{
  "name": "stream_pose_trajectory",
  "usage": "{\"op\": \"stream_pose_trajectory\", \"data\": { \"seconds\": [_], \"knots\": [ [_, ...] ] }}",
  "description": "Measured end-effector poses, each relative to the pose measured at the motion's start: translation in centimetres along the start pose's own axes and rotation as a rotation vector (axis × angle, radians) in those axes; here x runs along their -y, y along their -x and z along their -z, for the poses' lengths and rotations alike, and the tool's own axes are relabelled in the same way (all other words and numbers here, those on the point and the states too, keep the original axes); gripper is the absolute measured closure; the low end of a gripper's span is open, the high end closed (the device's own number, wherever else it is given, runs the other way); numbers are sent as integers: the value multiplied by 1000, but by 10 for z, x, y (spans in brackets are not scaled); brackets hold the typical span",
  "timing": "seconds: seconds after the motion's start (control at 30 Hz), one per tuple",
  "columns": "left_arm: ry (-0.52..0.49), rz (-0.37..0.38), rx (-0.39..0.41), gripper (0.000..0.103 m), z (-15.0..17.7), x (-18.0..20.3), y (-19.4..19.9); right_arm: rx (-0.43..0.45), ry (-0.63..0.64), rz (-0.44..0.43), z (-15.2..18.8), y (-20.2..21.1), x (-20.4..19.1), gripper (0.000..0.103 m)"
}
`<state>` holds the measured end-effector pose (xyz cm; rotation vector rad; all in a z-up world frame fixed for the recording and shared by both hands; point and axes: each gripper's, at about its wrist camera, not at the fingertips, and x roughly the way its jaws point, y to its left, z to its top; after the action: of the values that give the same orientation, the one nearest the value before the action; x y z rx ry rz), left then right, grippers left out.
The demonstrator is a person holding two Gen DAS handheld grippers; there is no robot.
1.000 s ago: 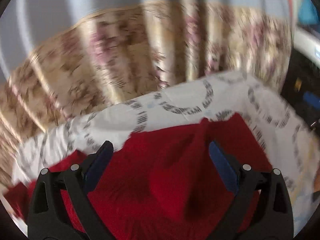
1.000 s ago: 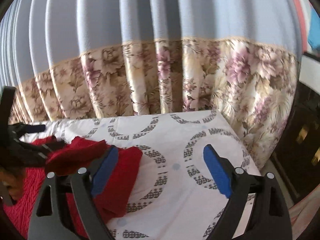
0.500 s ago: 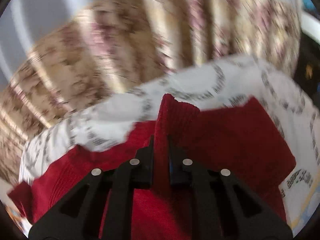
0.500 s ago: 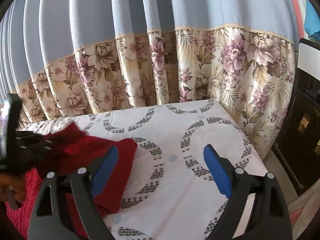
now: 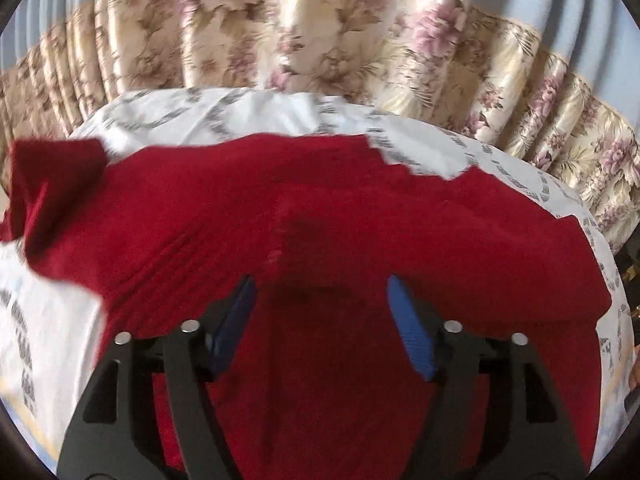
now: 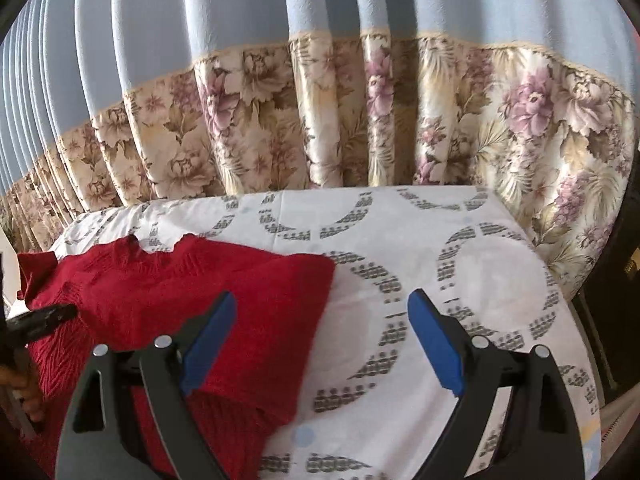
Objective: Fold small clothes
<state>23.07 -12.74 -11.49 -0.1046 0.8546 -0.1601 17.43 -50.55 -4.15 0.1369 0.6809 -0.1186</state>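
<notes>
Since a moment ago: the left gripper (image 5: 320, 320) was pinched on a raised ridge of the red sweater (image 5: 320, 208); that ridge is now laid down and the sweater looks flatter and more spread.
Left gripper: jaws opening, nothing pressed between the pads, low over the sweater's middle.
Right gripper (image 6: 322, 332): wide open, empty, one finger over the sweater's right edge, the other over the bedsheet (image 6: 460, 248).
Sweater: on the patterned bedsheet, toward its left side; one sleeve (image 5: 52, 176) reaches the left edge of the bed.
Risk, snag: an opening pad could catch the knit and drag the new fold open.
Risk, sleeve: it may slide off the edge and pull the body askew.
Risk, uneven fold: the far edge looks ragged, so the next fold may not line up.
</notes>
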Motion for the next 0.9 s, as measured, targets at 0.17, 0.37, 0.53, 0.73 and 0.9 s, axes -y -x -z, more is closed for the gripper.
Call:
{"op": "stream_pose_trajectory", "data": {
  "seconds": [0.17,0.37,0.53,0.73,0.9],
  "knots": [
    [64,0,83,25,-17,-39,23,-72,-59,-14,1,-28,0,15],
    [71,-42,143,23,-43,-76,33,-172,-117,-50,12,-70,-5,15],
    [61,-169,182,20,-53,-121,42,-140,-53,18,16,-65,-25,15],
    [105,-271,202,17,-56,-197,56,-12,34,65,4,-24,-40,14],
    [148,-322,191,15,-52,-257,56,-27,65,58,8,-19,-40,13]
  ]
}}
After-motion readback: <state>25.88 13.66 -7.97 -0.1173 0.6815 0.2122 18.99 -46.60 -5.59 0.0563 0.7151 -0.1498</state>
